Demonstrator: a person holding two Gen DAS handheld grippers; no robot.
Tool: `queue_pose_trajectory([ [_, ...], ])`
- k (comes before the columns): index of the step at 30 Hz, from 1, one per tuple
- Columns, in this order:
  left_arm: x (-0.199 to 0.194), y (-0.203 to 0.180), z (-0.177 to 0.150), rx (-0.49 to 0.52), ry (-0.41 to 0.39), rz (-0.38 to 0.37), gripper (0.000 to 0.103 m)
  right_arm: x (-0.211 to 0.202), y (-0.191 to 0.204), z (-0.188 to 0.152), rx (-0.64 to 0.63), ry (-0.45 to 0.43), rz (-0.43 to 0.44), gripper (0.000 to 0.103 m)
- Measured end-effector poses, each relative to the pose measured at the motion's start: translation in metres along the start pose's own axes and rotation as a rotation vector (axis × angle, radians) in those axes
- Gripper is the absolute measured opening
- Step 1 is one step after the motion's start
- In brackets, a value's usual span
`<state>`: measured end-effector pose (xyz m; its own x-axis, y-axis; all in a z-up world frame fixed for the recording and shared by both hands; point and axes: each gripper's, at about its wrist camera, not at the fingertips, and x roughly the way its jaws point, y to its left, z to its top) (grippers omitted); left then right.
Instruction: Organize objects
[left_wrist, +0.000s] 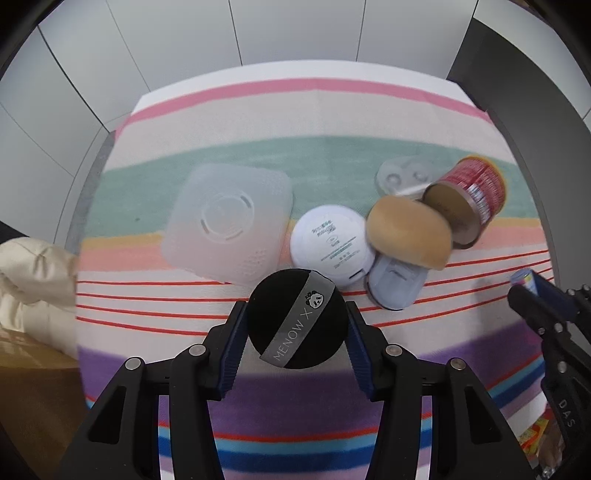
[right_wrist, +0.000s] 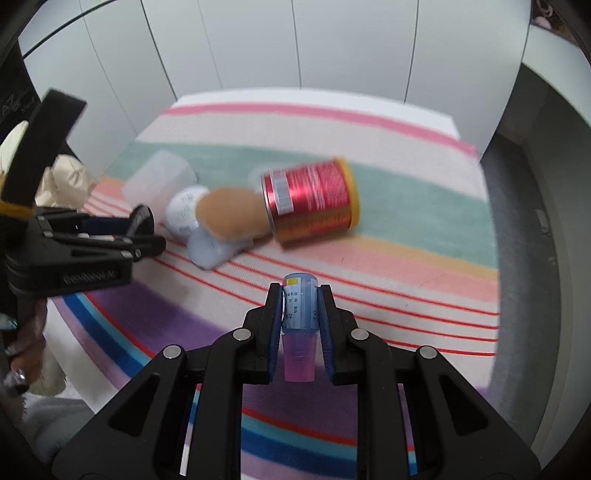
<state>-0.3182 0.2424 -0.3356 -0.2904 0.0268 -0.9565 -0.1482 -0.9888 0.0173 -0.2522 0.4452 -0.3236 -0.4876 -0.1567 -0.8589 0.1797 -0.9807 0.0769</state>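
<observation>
- Counter (left_wrist: 369, 110) is covered by a striped cloth (left_wrist: 184, 155): pink, green, orange, thin red lines, purple and blue bands.
- Frosted square lid (left_wrist: 227, 221) lies flat on the green and peach stripes, left of the clutter.
- Red can (right_wrist: 310, 199) lies on its side across the green band, yellow-rimmed end pointing right in the right wrist view.
- Tan sponge puff (left_wrist: 408, 234) rests against the can's open end and on top of a pale blue case (left_wrist: 395, 288).
- White round compact (left_wrist: 330, 245) sits label-up between the square lid and the puff, touching the pale blue case (print too small to read).
- Clear blister tray (left_wrist: 402, 179) lies behind the puff, partly hidden.
- Left gripper (left_wrist: 297, 325): jaws closed partway on a black powder puff (left_wrist: 295, 317) with a grey ribbon, pads pressing both sides, held off the cloth near the compact.
- Right gripper (right_wrist: 299, 310): jaws narrow, clamped on a small bottle (right_wrist: 299, 306) with blue label and pink translucent lower part, over the red-lined stripes.
</observation>
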Motion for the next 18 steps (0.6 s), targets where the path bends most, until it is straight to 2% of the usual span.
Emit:
queue_pose_trajectory([
  [10,-0.094,0.001,0.014,0.0,-0.128,0.006,0.052,-0.067,0.012,0.038,0.044,-0.059,0.0,0.02],
  [18,-0.163,0.016,0.029,-0.086,-0.186,-0.007,0.052,-0.133,0.03,0.068,0.033,-0.15,0.027,0.02],
])
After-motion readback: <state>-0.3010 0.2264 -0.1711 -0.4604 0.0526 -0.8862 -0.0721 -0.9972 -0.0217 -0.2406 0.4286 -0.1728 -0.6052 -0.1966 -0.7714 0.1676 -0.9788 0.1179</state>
